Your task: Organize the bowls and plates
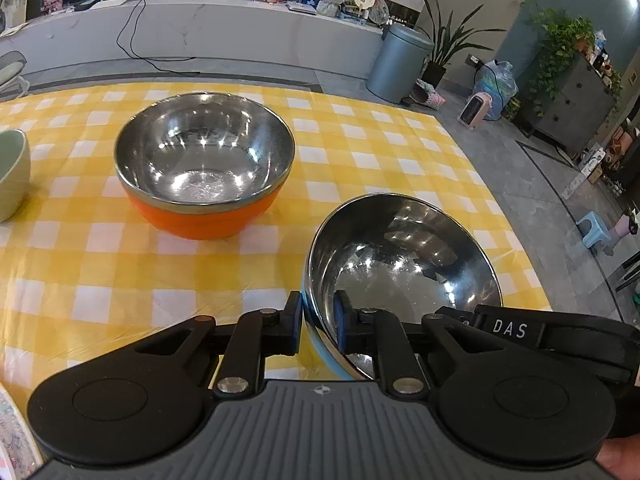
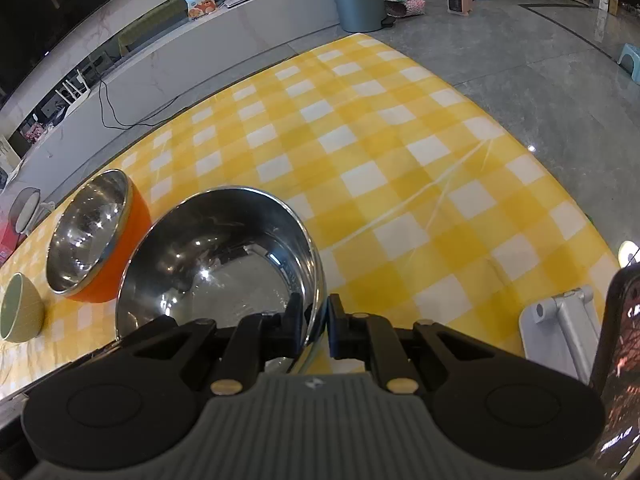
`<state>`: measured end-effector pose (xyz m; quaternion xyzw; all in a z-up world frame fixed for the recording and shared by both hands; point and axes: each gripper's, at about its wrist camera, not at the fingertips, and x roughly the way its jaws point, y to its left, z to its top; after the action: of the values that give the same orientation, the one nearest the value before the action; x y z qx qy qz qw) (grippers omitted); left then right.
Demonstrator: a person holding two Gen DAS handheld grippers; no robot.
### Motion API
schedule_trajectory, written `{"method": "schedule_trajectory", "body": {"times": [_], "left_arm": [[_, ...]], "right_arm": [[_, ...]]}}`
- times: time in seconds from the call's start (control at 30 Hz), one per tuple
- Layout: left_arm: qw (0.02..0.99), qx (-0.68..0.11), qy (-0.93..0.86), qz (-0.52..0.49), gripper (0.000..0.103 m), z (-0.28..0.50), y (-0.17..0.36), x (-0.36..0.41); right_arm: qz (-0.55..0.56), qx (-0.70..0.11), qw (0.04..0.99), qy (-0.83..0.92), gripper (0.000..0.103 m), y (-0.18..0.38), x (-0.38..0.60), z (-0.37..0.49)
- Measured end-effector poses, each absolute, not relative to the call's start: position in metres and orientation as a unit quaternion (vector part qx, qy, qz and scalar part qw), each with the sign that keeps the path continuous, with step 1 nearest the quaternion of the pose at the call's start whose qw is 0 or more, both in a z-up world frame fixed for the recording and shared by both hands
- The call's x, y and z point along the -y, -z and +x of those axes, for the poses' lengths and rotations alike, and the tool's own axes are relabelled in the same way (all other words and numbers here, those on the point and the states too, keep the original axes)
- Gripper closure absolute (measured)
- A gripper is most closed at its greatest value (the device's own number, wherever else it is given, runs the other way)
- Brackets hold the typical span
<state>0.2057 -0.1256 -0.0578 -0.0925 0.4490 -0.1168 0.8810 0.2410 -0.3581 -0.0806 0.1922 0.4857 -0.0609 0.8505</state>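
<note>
1. Left gripper (image 1: 318, 326) clamped on near rim of blue-sided steel bowl (image 1: 404, 272), one finger outside the wall, one inside.
2. Right gripper (image 2: 318, 322) pinching the opposite rim of the same bowl (image 2: 224, 264).
3. Bowl tilted, at the near right of the yellow checked tablecloth (image 1: 360, 152).
4. Orange-sided steel bowl (image 1: 204, 164) upright just beyond, apart from the first.
5. Pale green bowl (image 1: 12, 172) at far left edge.
6. Phone on white stand (image 2: 560, 328) at right.
</note>
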Motion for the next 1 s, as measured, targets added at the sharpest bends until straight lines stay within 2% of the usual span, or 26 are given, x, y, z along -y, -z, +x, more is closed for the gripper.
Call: {"method": "schedule_trajectory", "body": {"times": [0.6, 1.0], "left_arm": [[0.883, -0.448, 0.081, -0.113, 0.088, 0.139, 0.018, 0.078], [0.866, -0.475, 0.072, -0.140, 0.088, 0.107, 0.031, 0.054]], "right_arm": [[0.142, -0.464, 0.874, -0.041, 0.090, 0.043, 0.317, 0.176], [0.148, -0.487, 0.858, -0.076, 0.089, 0.052, 0.300, 0.135]]}}
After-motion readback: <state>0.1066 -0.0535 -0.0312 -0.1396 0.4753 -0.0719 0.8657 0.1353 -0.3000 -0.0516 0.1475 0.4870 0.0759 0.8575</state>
